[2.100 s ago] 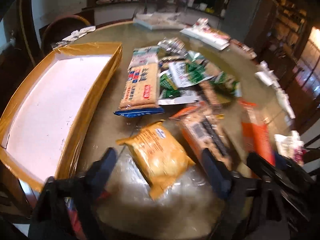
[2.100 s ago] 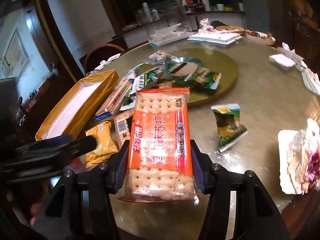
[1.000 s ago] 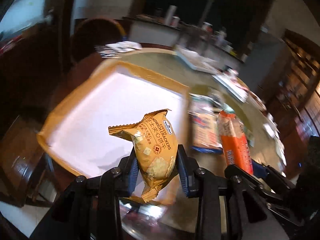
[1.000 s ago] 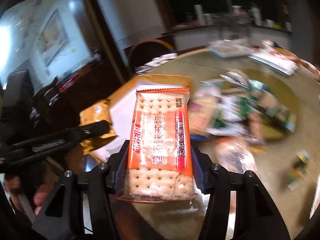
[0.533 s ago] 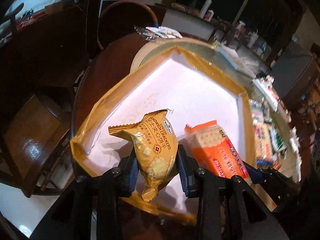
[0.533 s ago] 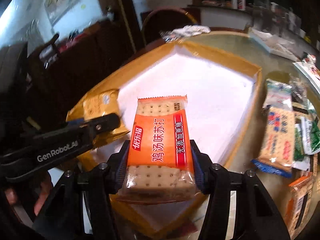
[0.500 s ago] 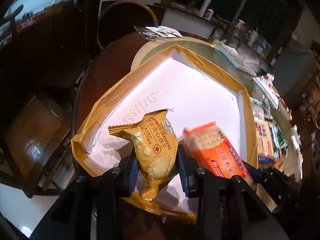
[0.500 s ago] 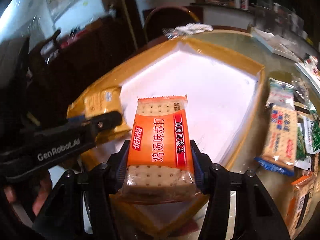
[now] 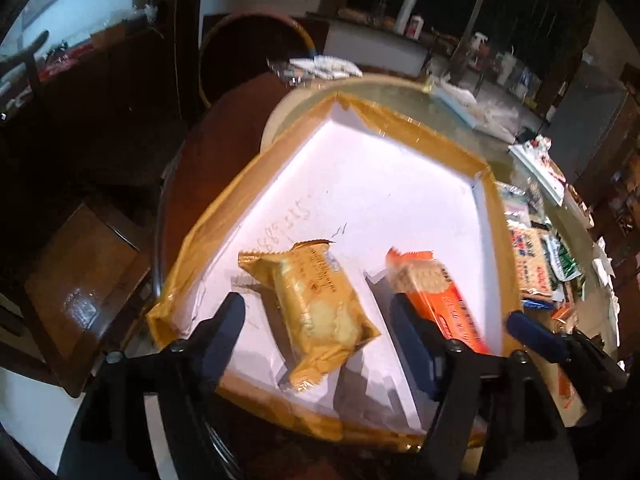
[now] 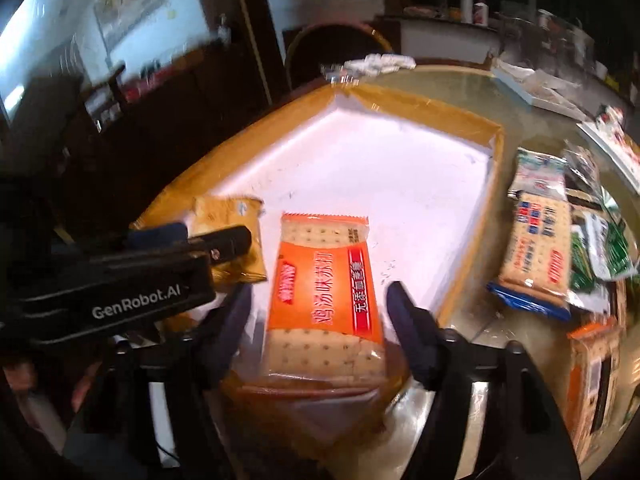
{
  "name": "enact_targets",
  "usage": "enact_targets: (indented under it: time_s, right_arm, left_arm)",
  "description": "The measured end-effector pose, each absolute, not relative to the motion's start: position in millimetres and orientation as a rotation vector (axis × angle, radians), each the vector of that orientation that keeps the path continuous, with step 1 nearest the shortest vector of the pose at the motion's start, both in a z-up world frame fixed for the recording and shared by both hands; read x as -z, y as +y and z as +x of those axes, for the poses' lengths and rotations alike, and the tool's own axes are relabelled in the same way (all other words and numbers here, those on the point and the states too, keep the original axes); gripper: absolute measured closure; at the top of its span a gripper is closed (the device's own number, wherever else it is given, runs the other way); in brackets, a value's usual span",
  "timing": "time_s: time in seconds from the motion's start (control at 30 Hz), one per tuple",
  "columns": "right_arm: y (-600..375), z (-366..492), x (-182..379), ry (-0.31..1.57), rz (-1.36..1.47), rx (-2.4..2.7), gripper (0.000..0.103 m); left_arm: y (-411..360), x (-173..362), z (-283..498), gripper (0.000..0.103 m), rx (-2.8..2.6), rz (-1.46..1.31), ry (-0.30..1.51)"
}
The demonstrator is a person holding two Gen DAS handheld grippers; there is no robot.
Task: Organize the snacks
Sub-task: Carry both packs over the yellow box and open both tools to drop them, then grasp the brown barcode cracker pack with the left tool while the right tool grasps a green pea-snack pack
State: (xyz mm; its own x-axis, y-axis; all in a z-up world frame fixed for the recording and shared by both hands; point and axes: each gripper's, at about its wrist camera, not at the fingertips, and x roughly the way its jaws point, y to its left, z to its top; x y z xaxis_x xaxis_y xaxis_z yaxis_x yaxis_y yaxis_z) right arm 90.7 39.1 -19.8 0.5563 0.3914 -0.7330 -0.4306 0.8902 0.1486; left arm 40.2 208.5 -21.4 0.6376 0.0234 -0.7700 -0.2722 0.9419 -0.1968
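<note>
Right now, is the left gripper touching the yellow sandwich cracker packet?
Apart. In the left wrist view the left gripper stands open, and white tray floor shows between each fingertip and the yellow sandwich cracker packet lying there.

Round glass table (image 10: 460, 92), gold-rimmed tray (image 9: 400, 200) (white inside), loose snack packets (image 10: 536, 240)

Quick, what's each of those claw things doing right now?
Left gripper: open, yellow cracker pack released.
Right gripper: open, orange cracker pack released.
</note>
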Motion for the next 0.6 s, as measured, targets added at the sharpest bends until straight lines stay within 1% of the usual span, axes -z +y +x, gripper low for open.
enact_targets:
  time_s: [0.07, 0.13, 0.17, 0.27, 0.33, 0.47, 0.6]
  right_arm:
    - [12.7, 78.4, 8.2, 0.819, 0.016, -0.485, 0.028]
    - [-18.0, 66.6, 1.5, 0.798, 0.082, -0.465, 0.026]
    - [-41.9, 60.4, -1.7, 0.786, 0.119, -0.435, 0.024]
    - [-103.7, 47.5, -6.0, 0.768, 0.147, -0.303, 0.024]
    - [-137.1, 44.9, -6.3, 0.783, 0.139, -0.203, 0.023]
    - [-201.6, 32.5, -0.6, 0.794, 0.117, 0.053, 0.023]
    - [-238.7, 25.3, -0.2, 0.789, 0.149, 0.098, 0.023]
  left_arm:
    - [198.8, 9.7, 32.0, 0.027, -0.159, -0.303, 0.827]
    - [180.1, -5.3, 21.2, 0.022, -0.131, -0.283, 0.779]
    - [163.7, -13.6, 15.2, 0.022, -0.094, -0.273, 0.762]
    - [119.0, -21.4, 11.4, 0.019, 0.022, -0.272, 0.782]
    - [80.2, -17.0, 15.7, 0.019, 0.131, -0.275, 0.83]
    - [1.8, 8.1, 43.9, 0.019, 0.284, -0.255, 0.949]
    - [-35.3, 29.4, 67.2, 0.019, 0.262, -0.261, 0.983]
